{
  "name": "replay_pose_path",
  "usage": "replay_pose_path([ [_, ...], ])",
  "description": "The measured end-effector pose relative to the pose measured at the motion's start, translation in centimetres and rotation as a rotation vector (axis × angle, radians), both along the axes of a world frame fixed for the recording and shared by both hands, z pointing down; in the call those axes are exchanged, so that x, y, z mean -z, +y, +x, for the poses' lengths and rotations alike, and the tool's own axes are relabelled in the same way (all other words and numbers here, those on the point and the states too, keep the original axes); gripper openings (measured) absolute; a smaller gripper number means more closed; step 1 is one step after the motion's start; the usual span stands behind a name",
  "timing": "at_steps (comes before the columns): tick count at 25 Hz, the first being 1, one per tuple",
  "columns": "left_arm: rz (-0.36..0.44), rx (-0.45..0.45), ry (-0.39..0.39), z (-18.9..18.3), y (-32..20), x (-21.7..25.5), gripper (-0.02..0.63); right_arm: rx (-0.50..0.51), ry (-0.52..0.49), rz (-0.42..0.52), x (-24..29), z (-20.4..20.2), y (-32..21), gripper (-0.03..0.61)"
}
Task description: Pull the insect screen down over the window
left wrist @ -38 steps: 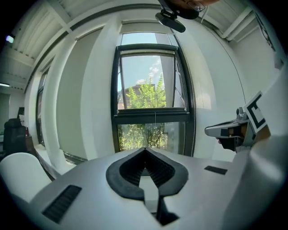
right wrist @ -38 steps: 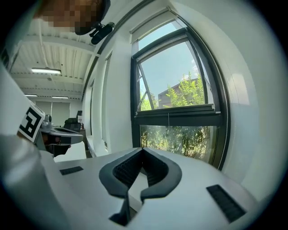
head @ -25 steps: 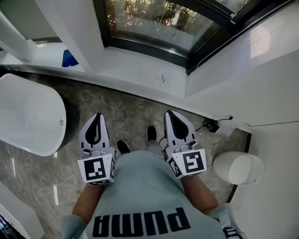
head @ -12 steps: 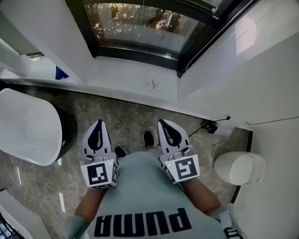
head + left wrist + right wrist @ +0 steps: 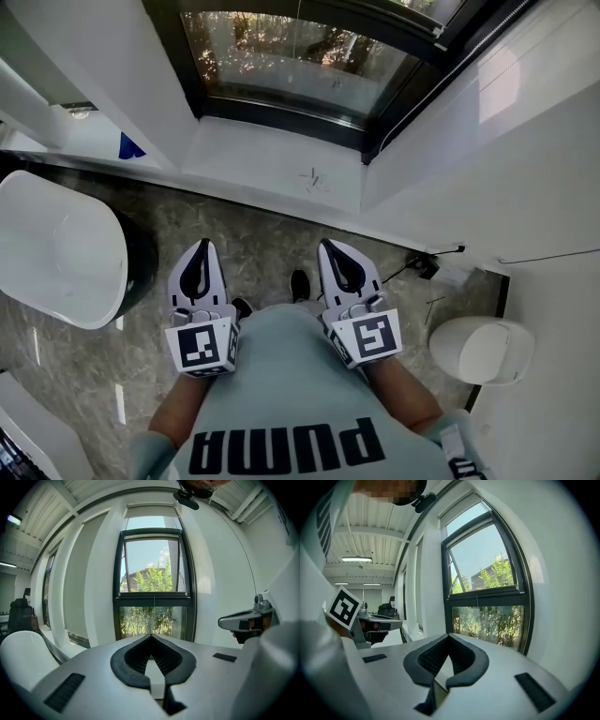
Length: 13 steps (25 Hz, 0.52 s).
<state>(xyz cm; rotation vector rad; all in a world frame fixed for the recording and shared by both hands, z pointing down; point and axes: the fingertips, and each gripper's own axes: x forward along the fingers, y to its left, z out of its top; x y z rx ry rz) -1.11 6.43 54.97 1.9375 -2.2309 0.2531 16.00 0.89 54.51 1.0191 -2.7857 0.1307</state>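
Observation:
The window (image 5: 300, 58) has a dark frame and stands beyond a white sill (image 5: 281, 169); trees show through the glass. In the left gripper view the window (image 5: 153, 581) is straight ahead, with a pale box (image 5: 151, 512) above its top. A thin cord (image 5: 476, 599) hangs at the middle bar, and the upper pane is tilted outward. My left gripper (image 5: 201, 247) and right gripper (image 5: 328, 246) are held side by side in front of the person's body, well short of the window. Both point toward it. The left gripper (image 5: 151, 635) is shut and empty, and so is the right gripper (image 5: 448, 635).
A large white tub-shaped object (image 5: 56, 248) stands on the marble floor at the left. A round white bin (image 5: 483, 349) stands at the right by the wall. A black plug and cable (image 5: 427, 264) lie near the corner. A blue item (image 5: 131, 147) rests on the left ledge.
Both grippers have drifted slightly lower in the head view, the right one a little leftward. The view of the window has shifted. Both grippers stay shut and empty.

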Motion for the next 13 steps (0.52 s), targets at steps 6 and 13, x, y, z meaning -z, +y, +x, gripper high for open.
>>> replay_pose_path([
  [6, 0.006, 0.000, -0.005, -0.8, 0.4, 0.3, 0.013, -0.009, -0.012, -0.004, 0.1, -0.6, 0.3, 0.003],
  [13, 0.000, -0.006, -0.004, -1.1, 0.9, 0.2, 0.014, -0.006, -0.008, -0.010, 0.0, -1.1, 0.8, 0.003],
])
